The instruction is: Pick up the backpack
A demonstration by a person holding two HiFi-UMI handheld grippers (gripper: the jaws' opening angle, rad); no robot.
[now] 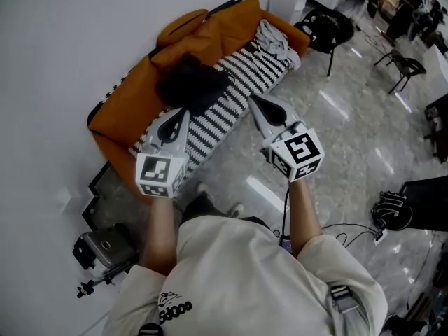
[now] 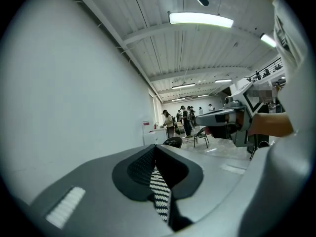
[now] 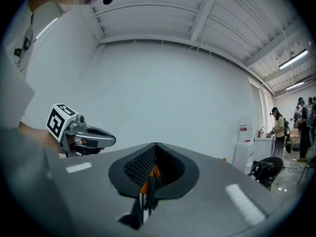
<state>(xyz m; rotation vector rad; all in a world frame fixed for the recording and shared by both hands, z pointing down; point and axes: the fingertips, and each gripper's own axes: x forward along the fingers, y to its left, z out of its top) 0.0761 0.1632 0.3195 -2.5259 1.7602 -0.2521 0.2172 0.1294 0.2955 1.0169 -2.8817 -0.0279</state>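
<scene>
Closed and empty, left gripper (image 1: pixel 180 117) and right gripper (image 1: pixel 257 104) are held near the apparent backpack (image 1: pixel 192 82); jaws should be opened first.

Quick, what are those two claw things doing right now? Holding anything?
Left gripper: closed, holding nothing.
Right gripper: closed, holding nothing.
</scene>
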